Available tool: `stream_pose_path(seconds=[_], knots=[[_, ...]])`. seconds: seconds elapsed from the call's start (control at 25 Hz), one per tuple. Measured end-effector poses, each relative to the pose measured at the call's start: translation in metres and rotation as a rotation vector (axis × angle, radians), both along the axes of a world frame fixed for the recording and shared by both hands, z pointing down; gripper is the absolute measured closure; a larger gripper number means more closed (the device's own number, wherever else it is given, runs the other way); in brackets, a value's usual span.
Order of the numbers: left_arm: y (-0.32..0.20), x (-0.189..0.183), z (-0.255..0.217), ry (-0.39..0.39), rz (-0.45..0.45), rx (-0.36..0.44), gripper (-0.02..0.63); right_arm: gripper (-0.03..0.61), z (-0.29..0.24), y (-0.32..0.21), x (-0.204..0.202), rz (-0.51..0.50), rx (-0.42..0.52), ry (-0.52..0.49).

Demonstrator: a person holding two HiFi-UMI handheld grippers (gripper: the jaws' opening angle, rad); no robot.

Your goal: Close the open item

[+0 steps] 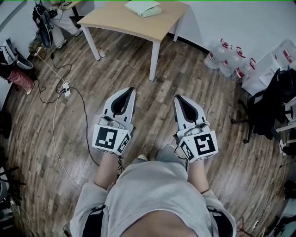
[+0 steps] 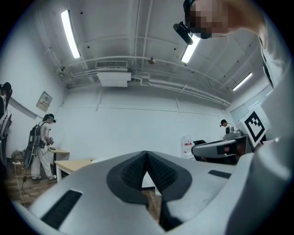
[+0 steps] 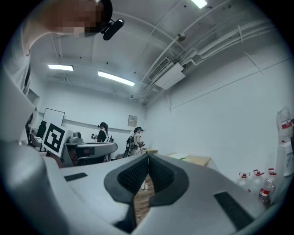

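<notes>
A pale green, flat item (image 1: 142, 8) lies on the light wooden table (image 1: 121, 20) at the far side of the room; I cannot tell whether it stands open. Both grippers hang over the wood floor in front of the person, well short of the table. The left gripper (image 1: 131, 89) is shut with nothing between its jaws, and its own view (image 2: 147, 153) shows the tips meeting. The right gripper (image 1: 176, 97) is shut and empty as well, tips touching (image 3: 148, 157). In the right gripper view the table (image 3: 198, 160) sits ahead to the right.
Several water bottles (image 1: 226, 58) stand by the far wall at the right. A black office chair (image 1: 266, 104) with dark cloth is at the right edge. Cables and a power strip (image 1: 66, 89) cross the floor at the left, near bags (image 1: 14, 60). A person (image 2: 43, 147) stands beyond the table.
</notes>
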State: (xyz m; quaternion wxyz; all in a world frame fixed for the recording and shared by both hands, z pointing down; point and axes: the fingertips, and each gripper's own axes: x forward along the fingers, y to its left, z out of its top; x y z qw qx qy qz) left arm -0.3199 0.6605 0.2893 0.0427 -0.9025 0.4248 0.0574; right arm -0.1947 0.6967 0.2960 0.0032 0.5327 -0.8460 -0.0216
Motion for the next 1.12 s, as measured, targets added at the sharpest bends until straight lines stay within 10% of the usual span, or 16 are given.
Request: stream_pose_path(seconds=[1.12], knots=[[-0.172, 0.172, -0.007, -0.001, -0.161, 0.023, 0.598, 0.569, -0.002, -0.199, 0.165, -0.17, 0.015, 0.013]])
